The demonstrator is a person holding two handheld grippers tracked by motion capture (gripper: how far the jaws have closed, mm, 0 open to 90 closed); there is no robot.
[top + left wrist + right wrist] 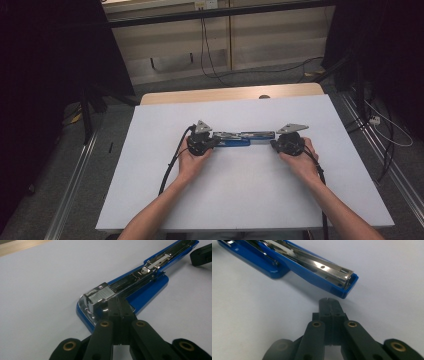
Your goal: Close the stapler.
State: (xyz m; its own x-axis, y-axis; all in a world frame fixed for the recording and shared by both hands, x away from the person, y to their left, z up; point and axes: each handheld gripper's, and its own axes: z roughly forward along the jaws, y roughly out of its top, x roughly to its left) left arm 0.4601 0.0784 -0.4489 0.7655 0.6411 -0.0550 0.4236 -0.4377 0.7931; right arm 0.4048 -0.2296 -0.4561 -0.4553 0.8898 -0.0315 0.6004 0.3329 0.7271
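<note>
A blue stapler (240,138) lies swung open flat in the middle of the white table (240,195), its metal channel facing up. My left gripper (216,142) is at its left end. In the left gripper view the jaws are shut together, and the left gripper (119,301) rests its tips against the stapler (147,287) beside a strip of staples (100,296). My right gripper (273,145) is at the other end. In the right gripper view the right gripper (329,301) is shut with nothing between its jaws, just short of the stapler's (317,272) blue end.
A wooden tabletop edge (225,94) shows beyond the white board. Black cables (170,167) trail from both grippers toward the near edge. Floor rails (75,170) and more cables run beside the table, and dark curtains hang on both sides.
</note>
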